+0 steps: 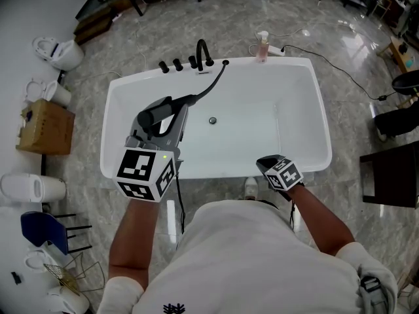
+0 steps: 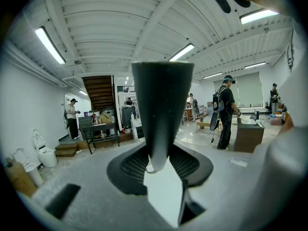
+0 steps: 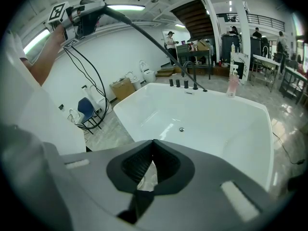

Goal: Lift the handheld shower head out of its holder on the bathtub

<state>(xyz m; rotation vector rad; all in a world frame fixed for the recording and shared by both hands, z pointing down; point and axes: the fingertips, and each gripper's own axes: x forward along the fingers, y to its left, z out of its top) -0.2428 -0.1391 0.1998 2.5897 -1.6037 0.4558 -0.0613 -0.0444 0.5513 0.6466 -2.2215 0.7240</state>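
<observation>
The black handheld shower head is up in the air above the left part of the white bathtub, with my left gripper shut on its handle. In the left gripper view the handle stands upright between the jaws. Its black hose hangs in an arc to the far tub deck beside the black faucet. My right gripper hovers at the tub's near rim, jaws together and nothing in them. The right gripper view shows the raised shower head at the top left.
A pink soap bottle stands on the far deck. Toilets, a cardboard box and a blue chair line the left wall. Black furniture stands at the right, with a cable on the floor. People stand far off.
</observation>
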